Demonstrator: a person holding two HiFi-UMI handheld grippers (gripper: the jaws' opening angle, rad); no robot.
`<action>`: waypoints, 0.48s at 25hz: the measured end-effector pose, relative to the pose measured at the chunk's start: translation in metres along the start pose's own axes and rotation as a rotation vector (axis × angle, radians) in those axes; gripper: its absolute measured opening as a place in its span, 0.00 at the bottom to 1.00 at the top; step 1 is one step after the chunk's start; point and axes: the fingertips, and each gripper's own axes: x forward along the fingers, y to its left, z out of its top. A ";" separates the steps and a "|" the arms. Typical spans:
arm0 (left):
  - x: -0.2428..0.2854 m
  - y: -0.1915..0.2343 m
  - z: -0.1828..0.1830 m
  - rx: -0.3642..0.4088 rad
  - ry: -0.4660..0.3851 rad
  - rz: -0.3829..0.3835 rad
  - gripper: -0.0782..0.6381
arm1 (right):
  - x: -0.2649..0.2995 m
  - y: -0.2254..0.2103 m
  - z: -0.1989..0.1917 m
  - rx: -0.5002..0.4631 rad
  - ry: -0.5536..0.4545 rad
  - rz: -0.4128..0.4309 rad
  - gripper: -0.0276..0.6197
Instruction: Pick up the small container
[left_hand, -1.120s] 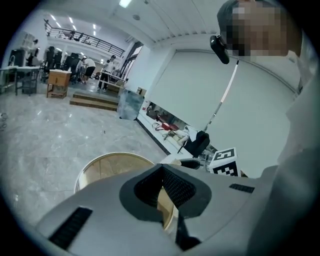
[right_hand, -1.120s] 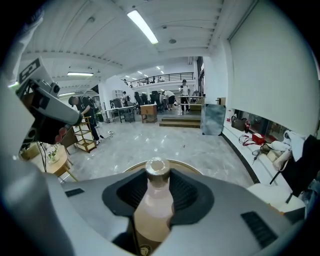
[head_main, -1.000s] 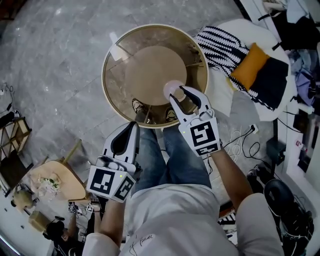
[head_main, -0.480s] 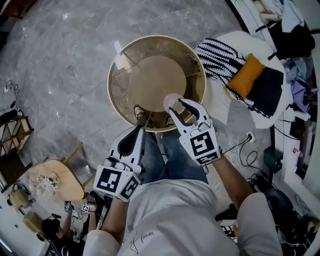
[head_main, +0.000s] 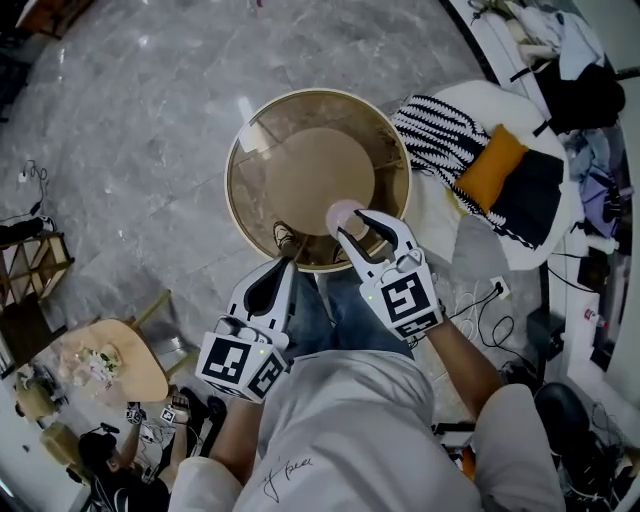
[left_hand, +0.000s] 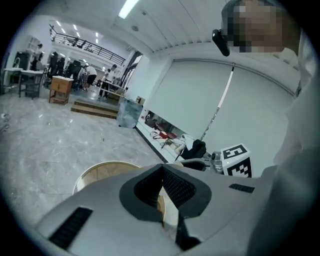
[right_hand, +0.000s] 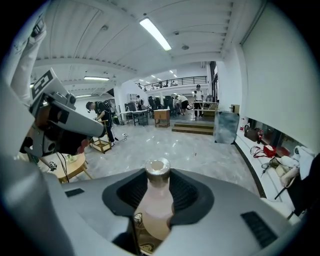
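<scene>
The small container (head_main: 343, 213) is a pale pink bottle with a metal cap. My right gripper (head_main: 352, 224) is shut on it and holds it upright above the near edge of the round glass-topped table (head_main: 240, 150). In the right gripper view the bottle (right_hand: 156, 212) stands between the dark pads (right_hand: 186, 192), with its cap sticking out above them. My left gripper (head_main: 279, 266) hangs lower left of the table, over the person's knee. Its jaws are shut with nothing in them, as the left gripper view (left_hand: 162, 192) shows.
A white chair with a striped knit throw and an orange cushion (head_main: 490, 165) stands right of the table. A small wooden side table (head_main: 110, 365) sits at lower left. Cables (head_main: 480, 295) lie on the floor at right. The person's shoes show through the glass.
The head camera has shifted, so the table sits further right and lower in the view. Both grippers keep their pose; the right one still holds the bottle.
</scene>
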 end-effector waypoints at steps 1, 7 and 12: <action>0.000 -0.001 0.001 0.000 -0.002 0.003 0.13 | -0.002 0.000 0.001 -0.003 0.000 0.003 0.27; -0.003 -0.011 0.007 -0.003 -0.024 0.018 0.13 | -0.016 0.002 0.005 -0.009 0.000 0.020 0.27; -0.002 -0.022 0.013 0.008 -0.037 0.018 0.13 | -0.028 0.001 0.012 -0.017 0.001 0.036 0.27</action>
